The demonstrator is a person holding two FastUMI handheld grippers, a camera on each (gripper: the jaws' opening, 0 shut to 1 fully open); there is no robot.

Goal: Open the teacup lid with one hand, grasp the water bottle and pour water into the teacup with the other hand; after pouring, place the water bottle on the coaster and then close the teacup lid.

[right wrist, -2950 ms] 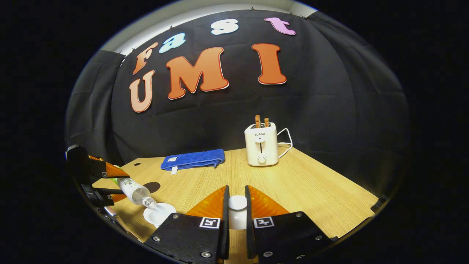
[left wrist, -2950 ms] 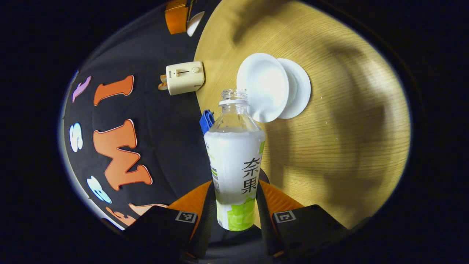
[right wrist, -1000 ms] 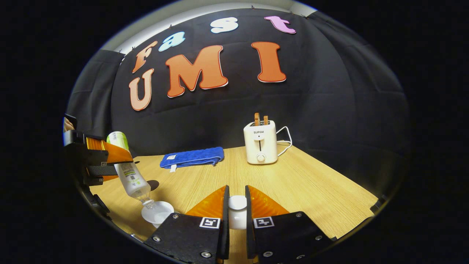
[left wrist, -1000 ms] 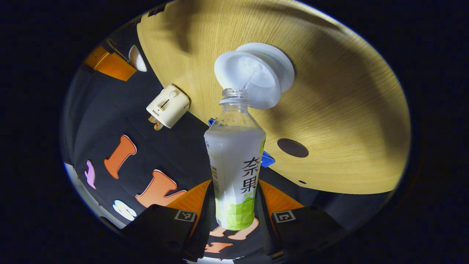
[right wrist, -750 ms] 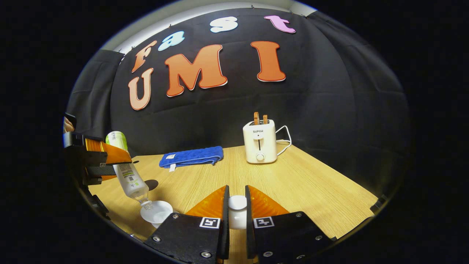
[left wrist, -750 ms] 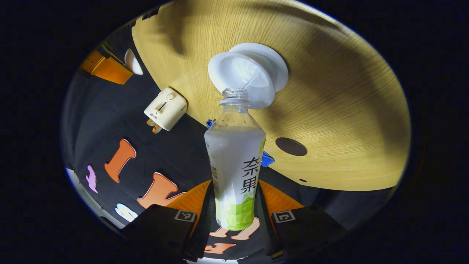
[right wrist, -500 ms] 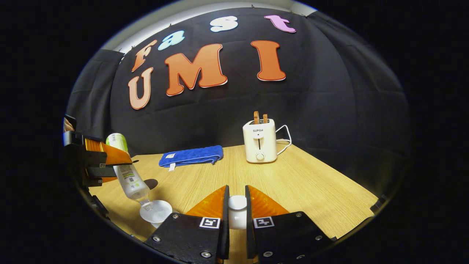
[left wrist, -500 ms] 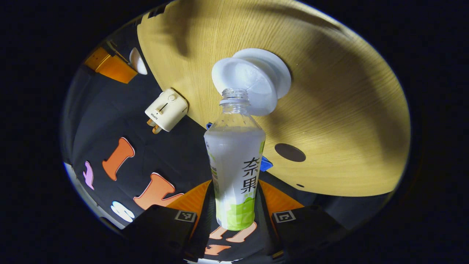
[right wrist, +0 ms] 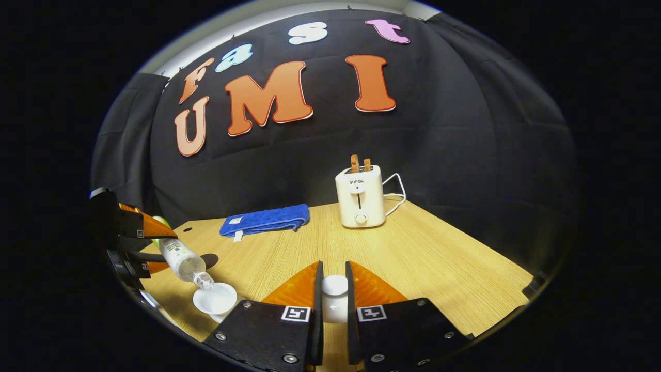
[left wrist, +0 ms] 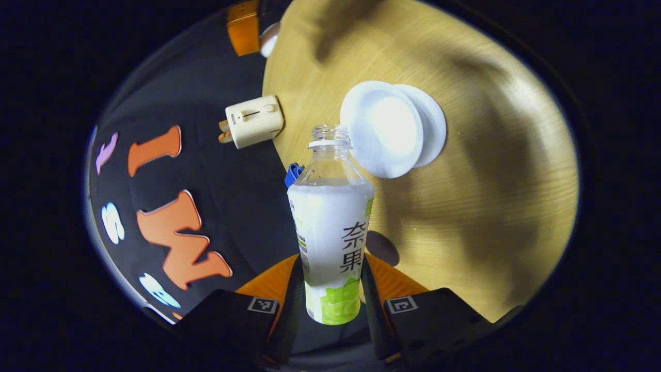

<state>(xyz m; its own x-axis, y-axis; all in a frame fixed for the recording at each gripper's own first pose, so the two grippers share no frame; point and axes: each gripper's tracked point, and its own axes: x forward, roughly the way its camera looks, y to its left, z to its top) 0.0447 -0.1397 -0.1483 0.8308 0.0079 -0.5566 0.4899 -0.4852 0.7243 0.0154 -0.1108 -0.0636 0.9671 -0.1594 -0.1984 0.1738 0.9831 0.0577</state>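
My left gripper point(left wrist: 333, 268) is shut on a clear water bottle point(left wrist: 330, 227) with a white and green label and no cap. The bottle lies tilted, its mouth just beside the rim of the open white teacup point(left wrist: 382, 129) on its saucer point(left wrist: 433, 121). A dark round coaster point(left wrist: 384, 249) peeks out behind the bottle. In the right gripper view, my right gripper point(right wrist: 333, 268) is shut on the white teacup lid point(right wrist: 334, 287) above the table. The left gripper point(right wrist: 135, 237), bottle point(right wrist: 181, 258), teacup point(right wrist: 214, 299) and coaster point(right wrist: 209, 260) show at far left.
A cream toaster point(right wrist: 359, 199) with a white cord stands at the back of the wooden table point(right wrist: 423, 258). A folded blue towel point(right wrist: 264, 219) lies at the back left. The black booth wall rises behind them.
The left gripper has swung the bottle back from a steep downward pour to a shallower tilt and lowered it. The water stream seen earlier is gone. The right gripper with the lid barely moved.
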